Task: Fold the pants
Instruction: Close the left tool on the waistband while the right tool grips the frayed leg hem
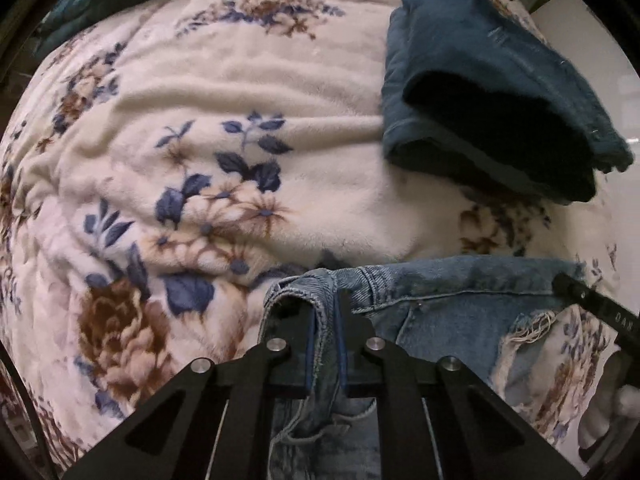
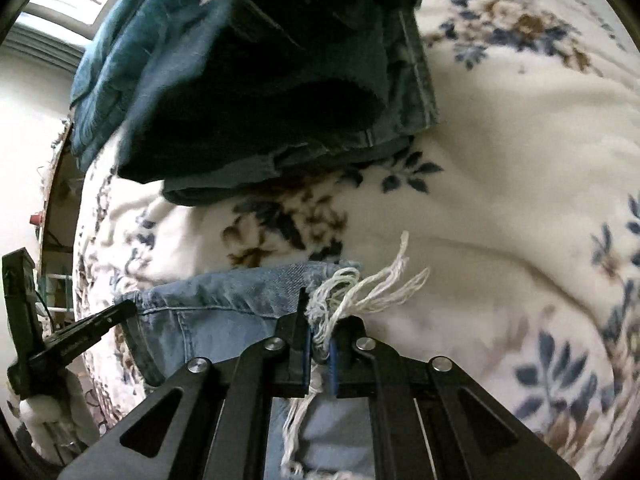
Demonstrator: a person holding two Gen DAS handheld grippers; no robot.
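Two grippers pinch one pair of light-blue ripped jeans [image 1: 440, 296] lying on a floral blanket [image 1: 240, 92]: the left gripper [image 1: 325, 320] is clamped on a frayed hem fold at 6 o'clock in its view, and the right gripper [image 2: 320, 336] is clamped on the fabric edge with loose white threads [image 2: 360, 284] at 6 o'clock in its own view. Folded dark-teal pants [image 1: 492, 80] rest on the blanket at 2 o'clock from the left gripper, apart from the jeans.
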